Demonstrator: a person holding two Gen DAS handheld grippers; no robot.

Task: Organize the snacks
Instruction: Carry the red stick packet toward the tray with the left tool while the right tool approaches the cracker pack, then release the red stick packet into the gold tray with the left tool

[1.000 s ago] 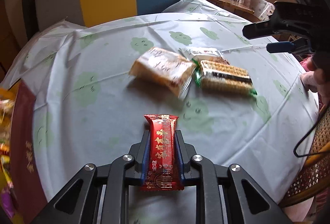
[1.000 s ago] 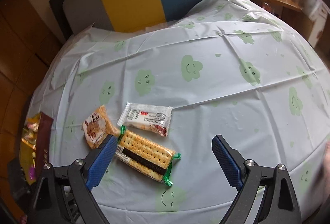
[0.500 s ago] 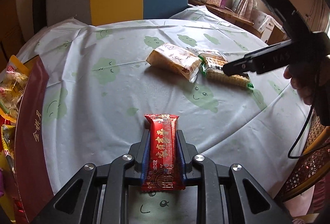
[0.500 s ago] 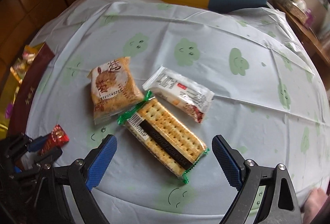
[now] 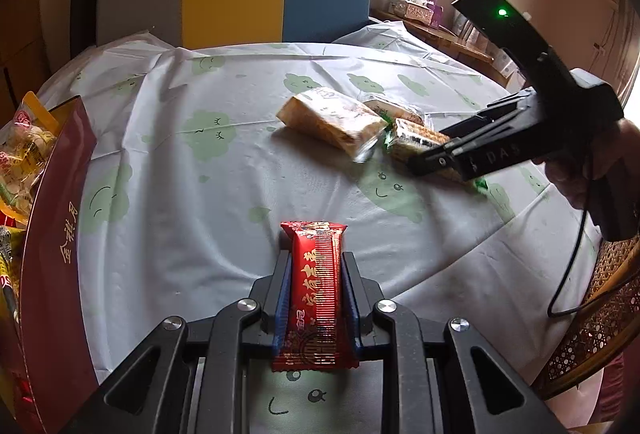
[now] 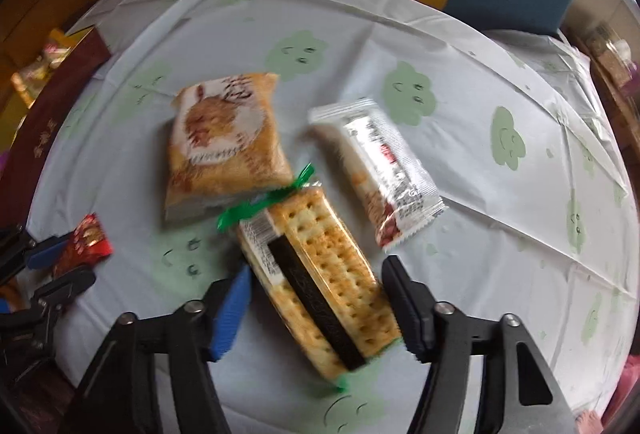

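The left gripper [image 5: 316, 274] has its fingers clamped on the red snack bar [image 5: 316, 294]. The right gripper [image 6: 316, 298] has just been closing, its fingers still apart around the cracker pack [image 6: 320, 274] on the surface [image 6: 480, 234]: a pickup, likely needing full closure, then a lift. Beyond them, the right view alone shows the white bar [image 6: 380, 170] whole; the left alone shows the snack box [image 5: 52, 214].

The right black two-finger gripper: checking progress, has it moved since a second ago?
Yes. The right gripper has come down over the cracker pack, jaws closing around it.
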